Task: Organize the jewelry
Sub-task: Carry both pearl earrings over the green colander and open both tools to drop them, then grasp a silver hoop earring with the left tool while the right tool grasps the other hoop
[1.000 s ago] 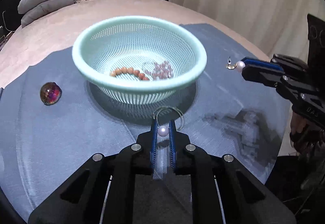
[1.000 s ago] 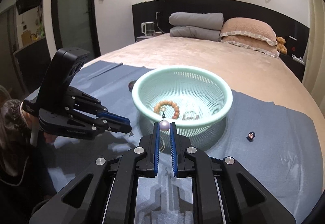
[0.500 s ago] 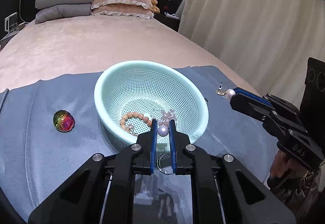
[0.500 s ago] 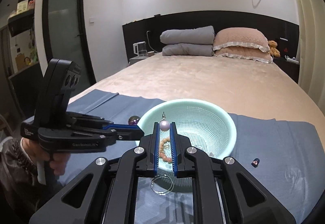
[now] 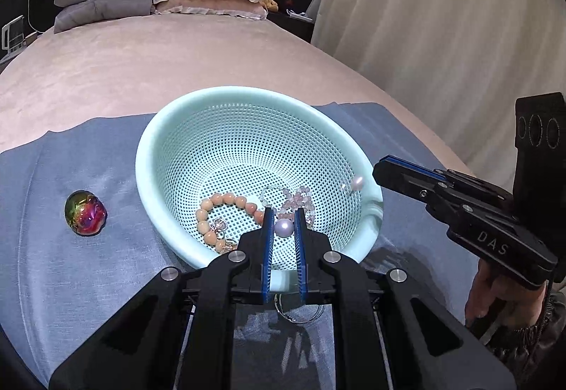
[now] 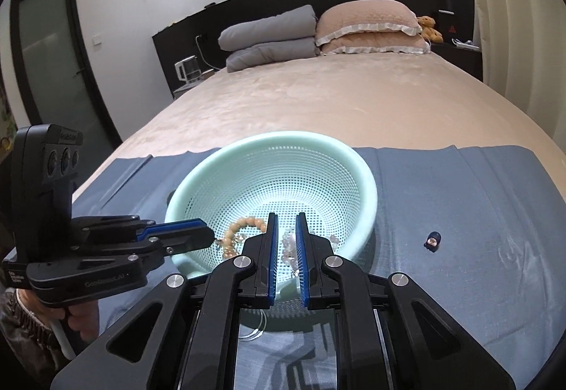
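Note:
A mint mesh basket [image 5: 152,156] [image 6: 371,188] sits on a blue cloth [image 5: 70,284] and holds an orange bead bracelet [image 5: 212,208] and a pink crystal bracelet [image 5: 300,199]. My left gripper [image 5: 284,215] [image 6: 211,236] hangs over the basket's near rim, shut on a pearl earring [image 5: 285,228]. My right gripper [image 5: 375,173] [image 6: 284,218] reaches over the rim from the right with its jaws narrow and nothing between the pads. A second pearl earring [image 5: 357,183] shows blurred in the air just off its tip, above the basket's inside wall.
An iridescent bead [image 5: 85,213] lies on the cloth left of the basket. A thin wire hoop [image 5: 297,315] [image 6: 254,330] rests in front of it, and a small dark blue piece [image 6: 432,240] lies to its right. Pillows and a curtain stand beyond.
Both grippers moved in over the basket and rolled. The pearl earring that sat between the right gripper's tips is no longer there; it now shows off the tip over the basket.

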The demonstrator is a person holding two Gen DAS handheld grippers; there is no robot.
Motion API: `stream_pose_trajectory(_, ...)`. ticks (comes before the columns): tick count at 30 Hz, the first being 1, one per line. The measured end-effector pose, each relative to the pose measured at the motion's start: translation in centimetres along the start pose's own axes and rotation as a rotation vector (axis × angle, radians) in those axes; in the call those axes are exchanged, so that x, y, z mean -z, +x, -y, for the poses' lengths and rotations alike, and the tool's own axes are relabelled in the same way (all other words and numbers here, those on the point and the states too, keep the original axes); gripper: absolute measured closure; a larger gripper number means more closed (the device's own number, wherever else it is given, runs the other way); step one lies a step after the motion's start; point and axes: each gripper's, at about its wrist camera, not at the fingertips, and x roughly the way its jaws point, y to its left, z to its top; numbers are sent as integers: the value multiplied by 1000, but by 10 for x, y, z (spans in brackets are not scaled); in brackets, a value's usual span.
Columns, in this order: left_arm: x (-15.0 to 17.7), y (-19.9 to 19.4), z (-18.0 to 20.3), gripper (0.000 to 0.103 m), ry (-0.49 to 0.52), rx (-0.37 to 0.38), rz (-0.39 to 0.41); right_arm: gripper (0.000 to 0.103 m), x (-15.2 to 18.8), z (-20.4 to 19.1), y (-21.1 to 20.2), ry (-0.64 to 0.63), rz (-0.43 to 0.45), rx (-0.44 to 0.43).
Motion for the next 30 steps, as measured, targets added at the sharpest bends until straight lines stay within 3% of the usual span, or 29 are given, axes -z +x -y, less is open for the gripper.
stream_pose_trajectory(7,1,-5,-3,91,3,6,14,90,3,0,4,-8,-13,-4)
stream_pose_trajectory(9,3,-7,-4,85,6,13,17,90,3,2,2,-8,-10,0)
stream_pose_trajectory(11,5,-11,-6,71,9,-3,24,90,3,3,1,-8,-8,6)
stream_pose_trajectory(13,6,-16,-7,66,9,-1,31,87,4,5,-2,-7,-5,10)
stream_pose_trajectory(16,6,-24,-12,48,7,-18,51,87,4,6,-8,-37,-4,-10)
stream_pose_trajectory(22,9,-34,-17,39,13,27,41,77,12,19,-19,-43,-28,-27)
stream_pose_trajectory(27,14,-34,-17,29,59,82,3,66,15,29,-25,-32,-47,-33)
stream_pose_trajectory(30,22,-35,-14,26,126,124,-18,65,20,22,-23,-88,-84,-69)
